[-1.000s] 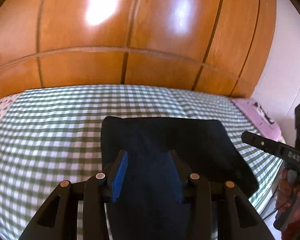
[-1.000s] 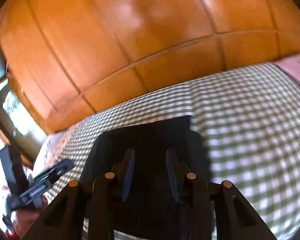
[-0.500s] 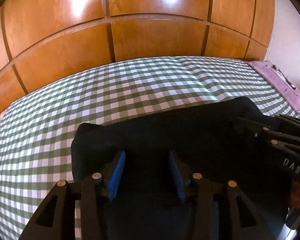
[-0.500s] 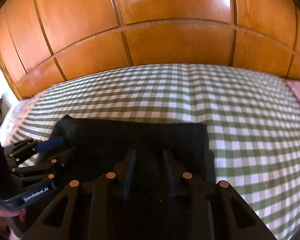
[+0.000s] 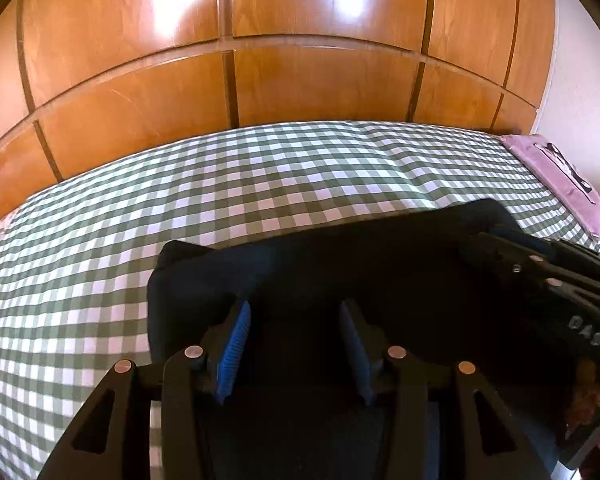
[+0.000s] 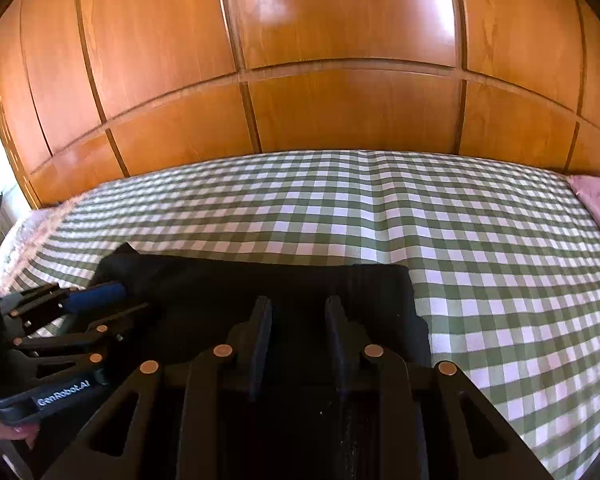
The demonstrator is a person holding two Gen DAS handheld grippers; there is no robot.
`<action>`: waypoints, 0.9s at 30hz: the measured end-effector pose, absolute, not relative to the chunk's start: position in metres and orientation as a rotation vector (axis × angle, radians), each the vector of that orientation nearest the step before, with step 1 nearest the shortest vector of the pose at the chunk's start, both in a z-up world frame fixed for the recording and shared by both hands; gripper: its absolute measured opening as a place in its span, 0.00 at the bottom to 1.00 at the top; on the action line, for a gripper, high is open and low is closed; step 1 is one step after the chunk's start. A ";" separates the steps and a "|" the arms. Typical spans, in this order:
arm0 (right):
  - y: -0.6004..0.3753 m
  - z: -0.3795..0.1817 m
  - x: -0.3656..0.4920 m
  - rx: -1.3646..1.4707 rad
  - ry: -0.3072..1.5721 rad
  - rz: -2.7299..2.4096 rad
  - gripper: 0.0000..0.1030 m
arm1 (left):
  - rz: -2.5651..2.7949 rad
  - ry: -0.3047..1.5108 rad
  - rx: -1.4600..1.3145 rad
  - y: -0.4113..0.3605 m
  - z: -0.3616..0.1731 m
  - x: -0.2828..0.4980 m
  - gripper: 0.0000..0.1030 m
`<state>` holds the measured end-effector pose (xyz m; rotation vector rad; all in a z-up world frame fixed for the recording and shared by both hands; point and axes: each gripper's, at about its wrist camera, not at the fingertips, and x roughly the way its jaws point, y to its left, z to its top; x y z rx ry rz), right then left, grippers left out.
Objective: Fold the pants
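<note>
We see dark, matt cloth in the pants point(image 5: 380, 272), lying on the bed's point(image 6: 500, 240) woven green-and-white checked cotton sheet. Behind stands glossy varnished wood panelling point(image 5: 300, 80) that throws back light. Each hand-held gripper is matt black plastic with small metal pins; the left hand-held gripper point(image 5: 296, 344) carries ribbed blue pads point(image 5: 232, 348).

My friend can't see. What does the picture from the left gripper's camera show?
Dark folded pants lie on a bed with a green-and-white checked sheet. The left gripper sits over them with its blue-padded jaws apart, and the right gripper reaches in from the right edge. Behind the bed stands a shiny wooden wardrobe, with a pink pillow at far right.
</note>
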<state>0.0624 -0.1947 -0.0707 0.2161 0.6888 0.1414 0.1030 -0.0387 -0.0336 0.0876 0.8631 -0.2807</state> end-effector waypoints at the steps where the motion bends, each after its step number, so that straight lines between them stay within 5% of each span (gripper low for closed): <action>1: -0.195 -0.066 0.055 0.220 0.682 0.148 0.29 | -0.272 0.861 0.082 -0.037 -0.031 0.099 0.47; 18: -0.207 -0.069 -0.029 0.162 0.686 0.059 0.32 | -0.207 0.791 0.025 -0.019 -0.017 0.023 0.56; 22: -0.213 -0.083 -0.039 0.152 0.712 0.039 0.46 | -0.211 0.784 -0.005 -0.015 -0.023 0.008 0.57; 27: -0.218 -0.090 -0.049 0.162 0.688 0.061 0.46 | -0.214 0.778 -0.058 -0.009 -0.026 -0.007 0.57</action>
